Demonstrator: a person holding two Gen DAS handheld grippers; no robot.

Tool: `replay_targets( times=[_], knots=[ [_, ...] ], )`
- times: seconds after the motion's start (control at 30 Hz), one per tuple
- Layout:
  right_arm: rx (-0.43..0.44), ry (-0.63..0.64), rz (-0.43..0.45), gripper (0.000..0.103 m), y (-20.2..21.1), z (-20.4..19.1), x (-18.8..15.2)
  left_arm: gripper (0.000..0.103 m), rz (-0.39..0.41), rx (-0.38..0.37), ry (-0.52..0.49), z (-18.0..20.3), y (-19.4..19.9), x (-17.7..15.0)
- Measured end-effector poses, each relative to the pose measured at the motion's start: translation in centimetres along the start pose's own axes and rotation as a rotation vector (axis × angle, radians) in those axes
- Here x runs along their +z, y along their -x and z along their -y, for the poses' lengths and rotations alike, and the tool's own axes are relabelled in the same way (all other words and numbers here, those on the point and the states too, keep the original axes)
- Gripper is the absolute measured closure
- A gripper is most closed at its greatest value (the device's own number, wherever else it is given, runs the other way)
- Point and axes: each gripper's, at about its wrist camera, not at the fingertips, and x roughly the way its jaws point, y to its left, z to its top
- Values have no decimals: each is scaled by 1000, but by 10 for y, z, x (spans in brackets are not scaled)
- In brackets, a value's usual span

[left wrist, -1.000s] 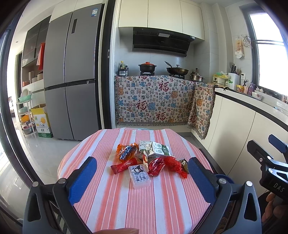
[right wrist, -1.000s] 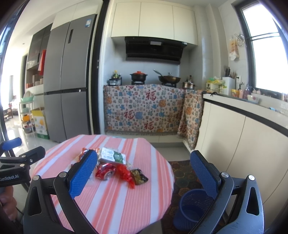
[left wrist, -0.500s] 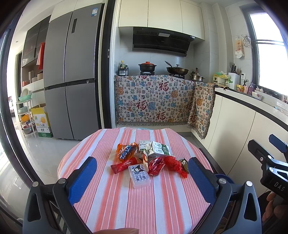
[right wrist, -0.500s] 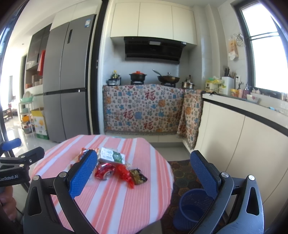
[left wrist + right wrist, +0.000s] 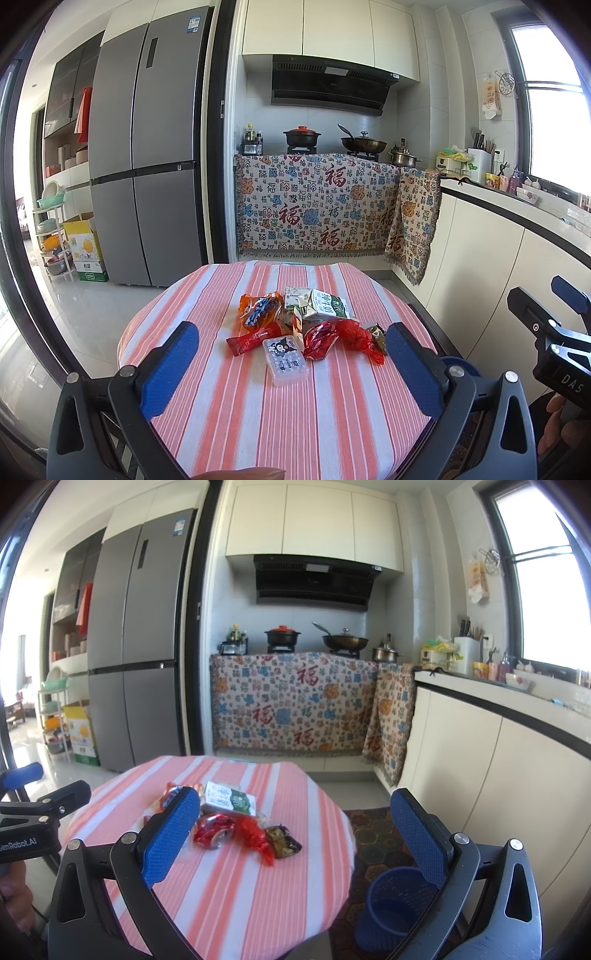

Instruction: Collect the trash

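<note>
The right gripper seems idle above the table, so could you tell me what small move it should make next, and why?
Probably lower the right gripper toward the dark wrapper. It is open and empty, that wrapper lies at the pile's edge nearest the blue bin on the floor, and nothing rests on it.

"DAS" on right gripper [image 5: 557,354], "GenRobot.AI" on left gripper [image 5: 26,834], 福 on cloth [image 5: 317,203]

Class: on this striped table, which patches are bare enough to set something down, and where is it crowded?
Free: the near strip of the table between the clear plastic box and the near edge; the far strip behind the milk carton; the left side beside the orange wrapper. Crowded: the centre, where the crushed red can and red wrapper bunch together.
</note>
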Motion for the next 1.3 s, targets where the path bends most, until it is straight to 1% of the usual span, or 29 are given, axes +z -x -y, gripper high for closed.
replay_targets(
  times=[0.67, 1.17, 1.3],
  knots=[
    [10, -24, -25, 0, -3, 0, -6, 0, 0, -1, -1, 1, 0, 0],
    [12, -29, -14, 0, -3, 0, -7, 0, -1, -1, 0, 1, 0, 0],
    [19, -59, -8, 0, -3, 1, -8, 0, -1, -2, -1, 1, 1, 0]
  ],
)
